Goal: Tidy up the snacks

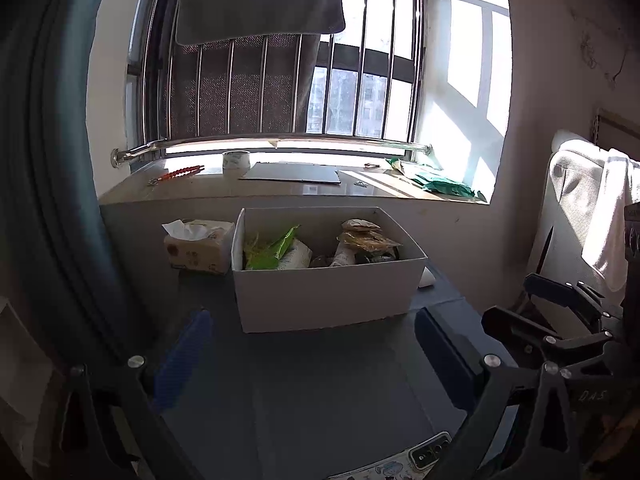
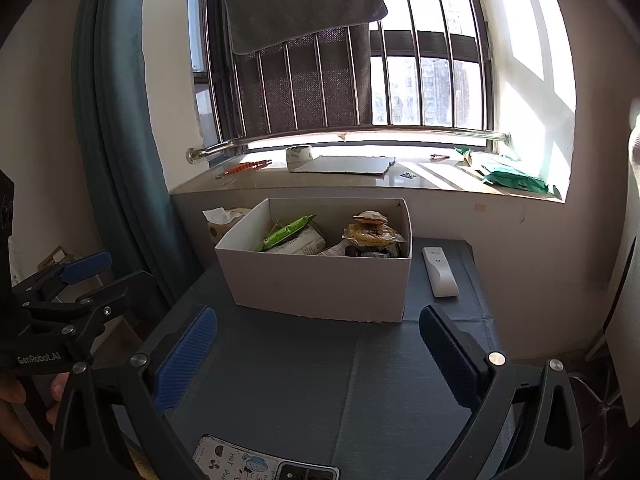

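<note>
A white cardboard box stands on the dark grey table. It holds several snacks: a green packet on the left, a yellow-brown packet on the right. My left gripper hovers open over the table in front of the box, nothing between its blue pads. My right gripper is likewise open and empty, a little nearer the box's right half. The left gripper also shows at the left edge of the right wrist view, held by a hand.
A tissue pack sits left of the box, a white remote to its right. A phone lies at the table's near edge. The sill behind holds a tape roll, a grey board and green bags. Curtain at left.
</note>
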Motion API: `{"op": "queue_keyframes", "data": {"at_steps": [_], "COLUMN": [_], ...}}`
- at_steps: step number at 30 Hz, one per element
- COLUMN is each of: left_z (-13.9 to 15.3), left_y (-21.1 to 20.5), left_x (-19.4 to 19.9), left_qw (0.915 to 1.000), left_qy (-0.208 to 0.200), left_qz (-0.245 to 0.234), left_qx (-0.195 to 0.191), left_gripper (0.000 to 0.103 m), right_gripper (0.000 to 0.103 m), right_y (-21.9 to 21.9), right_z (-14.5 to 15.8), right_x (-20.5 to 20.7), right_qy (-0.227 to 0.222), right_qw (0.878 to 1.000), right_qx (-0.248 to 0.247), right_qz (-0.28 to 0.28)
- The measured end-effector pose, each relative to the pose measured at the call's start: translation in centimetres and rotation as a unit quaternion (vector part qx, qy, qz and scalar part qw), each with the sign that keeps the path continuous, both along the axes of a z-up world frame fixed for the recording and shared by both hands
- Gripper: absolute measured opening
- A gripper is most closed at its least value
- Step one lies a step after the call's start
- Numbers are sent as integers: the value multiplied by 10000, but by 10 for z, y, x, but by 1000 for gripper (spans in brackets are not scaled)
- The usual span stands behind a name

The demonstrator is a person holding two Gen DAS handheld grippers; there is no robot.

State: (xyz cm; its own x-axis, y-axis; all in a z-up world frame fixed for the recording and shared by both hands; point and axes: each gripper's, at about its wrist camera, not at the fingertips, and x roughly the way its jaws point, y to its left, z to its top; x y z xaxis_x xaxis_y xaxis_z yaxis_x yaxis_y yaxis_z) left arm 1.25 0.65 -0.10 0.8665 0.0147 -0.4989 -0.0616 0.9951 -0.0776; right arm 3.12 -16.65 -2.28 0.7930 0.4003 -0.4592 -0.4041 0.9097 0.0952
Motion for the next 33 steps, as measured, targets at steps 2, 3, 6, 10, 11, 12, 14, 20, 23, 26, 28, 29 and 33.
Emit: {"op": "queue_keyframes", "data": {"at_steps": [2, 3, 6, 10, 11, 12, 14, 20, 23, 26, 28, 29, 33], "left_z": [0, 1, 0, 0, 0, -1, -1, -2, -2, -2, -2, -2, -3], "left_y": [0, 1, 1, 1, 2, 2, 2, 1, 1, 1, 1, 1, 0], "left_x": [0, 0, 0, 1, 1, 1, 1, 1, 1, 1, 1, 1, 2], "left_qw": [10000, 10000, 10000, 10000, 10000, 10000, 10000, 10000, 10000, 10000, 10000, 9999, 9999], "left_qy": [7, 1, 6, 26, 32, 30, 30, 65, 68, 68, 78, 88, 106], "left_qz": [-2, -3, 7, 0, -8, -17, -14, -22, -28, -25, -28, -30, -43], "left_qx": [-12, -26, -26, -35, -42, -47, -41, -42, -39, -43, -43, -38, -23], "left_gripper": [103, 103, 103, 103, 103, 103, 103, 103, 103, 103, 103, 103, 103], "right_gripper": [103, 103, 103, 103, 103, 103, 103, 103, 103, 103, 103, 103, 103], "right_y": [0, 0, 1, 1, 1, 1, 1, 1, 1, 1, 1, 2, 2], "right_z": [0, 0, 0, 0, 0, 0, -1, -1, 0, 0, 0, 0, 0], "right_x": [0, 0, 0, -1, -1, -1, -1, -1, -2, -1, -2, -2, -2], "right_qy": [-2, 3, 0, -4, -2, -11, -8, -15, -23, -19, -30, -26, -26], "right_qw": [10000, 10000, 10000, 10000, 10000, 10000, 10000, 10000, 10000, 10000, 10000, 10000, 10000], "right_qx": [-6, 8, -9, -12, -9, -11, -24, -17, -11, -6, -13, -16, -26], "right_qz": [-6, -4, -10, 0, 5, 7, 1, 19, 17, 24, 24, 37, 45]}}
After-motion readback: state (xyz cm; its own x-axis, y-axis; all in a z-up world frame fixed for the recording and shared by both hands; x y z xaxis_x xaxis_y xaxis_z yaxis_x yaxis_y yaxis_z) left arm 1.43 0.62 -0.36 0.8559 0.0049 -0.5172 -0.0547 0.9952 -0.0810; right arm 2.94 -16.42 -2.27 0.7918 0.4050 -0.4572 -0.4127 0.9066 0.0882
